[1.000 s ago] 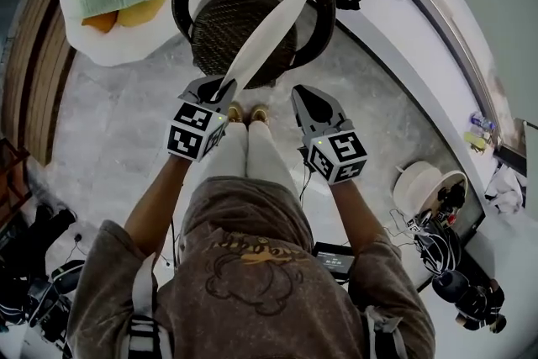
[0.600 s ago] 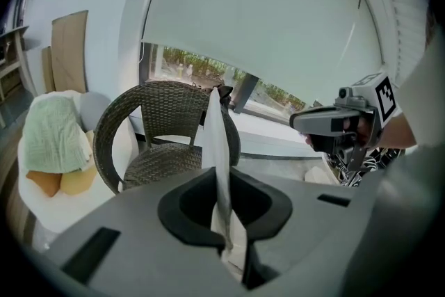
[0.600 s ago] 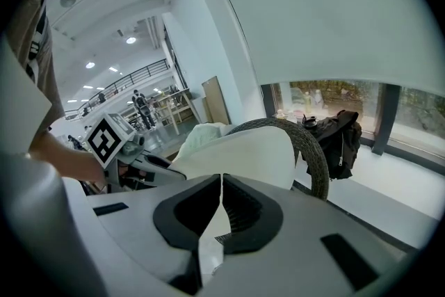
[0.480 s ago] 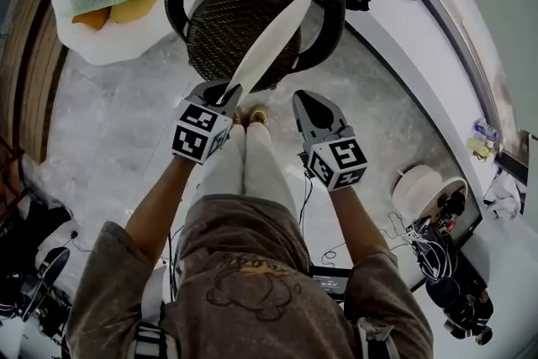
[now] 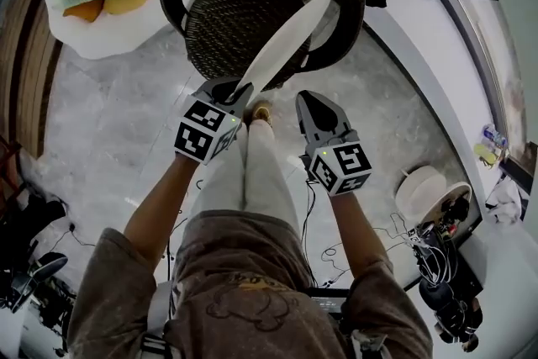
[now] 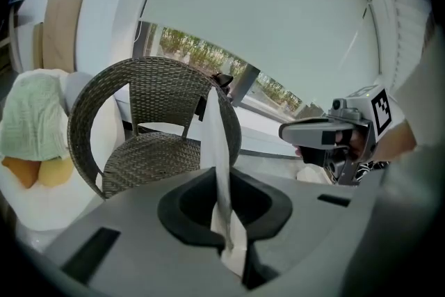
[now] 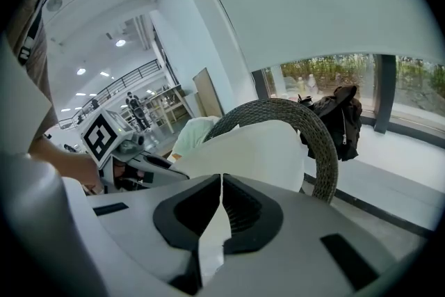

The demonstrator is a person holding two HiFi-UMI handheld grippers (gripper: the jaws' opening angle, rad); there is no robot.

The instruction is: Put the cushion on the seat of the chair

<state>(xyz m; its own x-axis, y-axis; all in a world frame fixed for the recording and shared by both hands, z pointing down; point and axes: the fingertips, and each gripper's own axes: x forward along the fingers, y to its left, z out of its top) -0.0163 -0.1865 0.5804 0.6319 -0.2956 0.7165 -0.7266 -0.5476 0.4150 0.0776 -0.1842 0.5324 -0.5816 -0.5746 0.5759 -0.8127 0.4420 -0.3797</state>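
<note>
While it's clamped, cushion [image 5: 286, 42] overhangs chair [image 5: 220, 25].

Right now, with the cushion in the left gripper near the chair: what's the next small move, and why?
Probably roll the left gripper to tip the cushion flat. It is clamped by its near edge and stands on edge. In the head view its far end overlaps the bare wicker seat. The right gripper is shut and empty beside it, so the left alone does the turning.

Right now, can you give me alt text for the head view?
The left tool grips a thin white cushion by its near end, held on edge and reaching toward a wicker chair. The right tool, shut and empty, sits beside it, clear of the cushion.
</note>
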